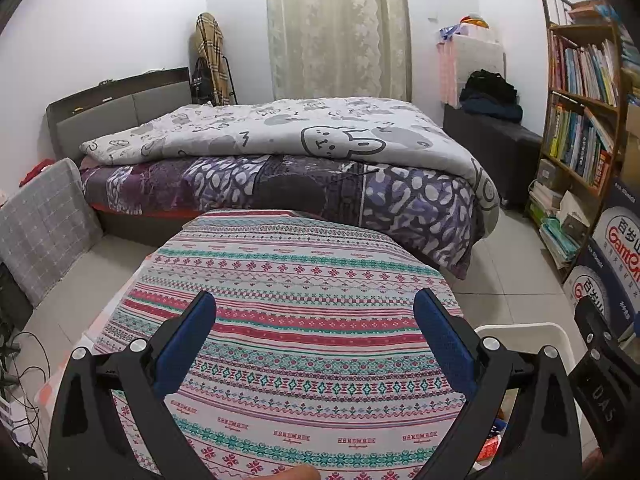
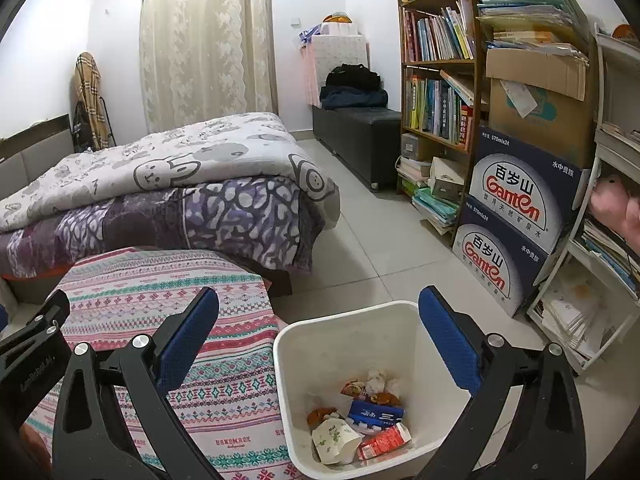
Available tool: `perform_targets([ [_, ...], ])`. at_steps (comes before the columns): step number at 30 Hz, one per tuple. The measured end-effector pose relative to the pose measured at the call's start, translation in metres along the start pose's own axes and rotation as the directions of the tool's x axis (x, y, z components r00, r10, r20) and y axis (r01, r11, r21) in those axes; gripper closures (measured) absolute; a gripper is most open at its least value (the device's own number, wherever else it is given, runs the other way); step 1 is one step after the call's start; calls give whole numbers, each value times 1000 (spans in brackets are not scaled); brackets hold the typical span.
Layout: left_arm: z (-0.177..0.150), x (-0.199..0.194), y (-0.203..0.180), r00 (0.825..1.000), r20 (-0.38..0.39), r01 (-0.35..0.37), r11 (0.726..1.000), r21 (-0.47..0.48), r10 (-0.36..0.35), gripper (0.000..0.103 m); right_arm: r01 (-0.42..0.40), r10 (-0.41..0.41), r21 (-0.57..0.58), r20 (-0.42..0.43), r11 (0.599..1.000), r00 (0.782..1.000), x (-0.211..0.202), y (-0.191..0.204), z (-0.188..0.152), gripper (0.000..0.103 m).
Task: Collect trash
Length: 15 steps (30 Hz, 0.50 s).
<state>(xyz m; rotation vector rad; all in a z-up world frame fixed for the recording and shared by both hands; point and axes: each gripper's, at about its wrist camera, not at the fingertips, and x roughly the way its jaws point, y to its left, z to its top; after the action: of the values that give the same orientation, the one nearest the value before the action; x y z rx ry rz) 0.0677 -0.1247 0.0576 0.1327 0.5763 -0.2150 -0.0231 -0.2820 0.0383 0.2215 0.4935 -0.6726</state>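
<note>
A white trash bin (image 2: 344,328) stands on the floor beside a table with a patterned cloth (image 2: 168,304). Inside the bin lie several pieces of trash: a crumpled paper cup (image 2: 334,438), a blue wrapper (image 2: 374,414), a red carton (image 2: 384,440) and crumpled tissue (image 2: 380,380). My right gripper (image 2: 318,336) hangs open above the bin, holding nothing. My left gripper (image 1: 316,340) is open over the patterned cloth (image 1: 288,280), also holding nothing. In the left wrist view the bin's rim (image 1: 520,330) shows at lower right, next to the other gripper's body.
A bed (image 1: 280,160) with a grey cartoon quilt lies beyond the table. A bookshelf (image 2: 440,80) and stacked water cartons (image 2: 516,232) line the right wall, with a dark bench (image 2: 360,140) behind. Cables (image 1: 20,360) trail on the floor at left. Tiled floor (image 2: 360,240) runs between bed and shelf.
</note>
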Motion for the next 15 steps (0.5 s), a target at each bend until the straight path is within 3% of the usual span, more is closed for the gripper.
perform_targets([
  [15, -2, 7, -16, 1000, -17, 16, 1000, 19, -16, 7, 13, -13, 1, -32, 1000, 999, 6, -12, -1, 7],
])
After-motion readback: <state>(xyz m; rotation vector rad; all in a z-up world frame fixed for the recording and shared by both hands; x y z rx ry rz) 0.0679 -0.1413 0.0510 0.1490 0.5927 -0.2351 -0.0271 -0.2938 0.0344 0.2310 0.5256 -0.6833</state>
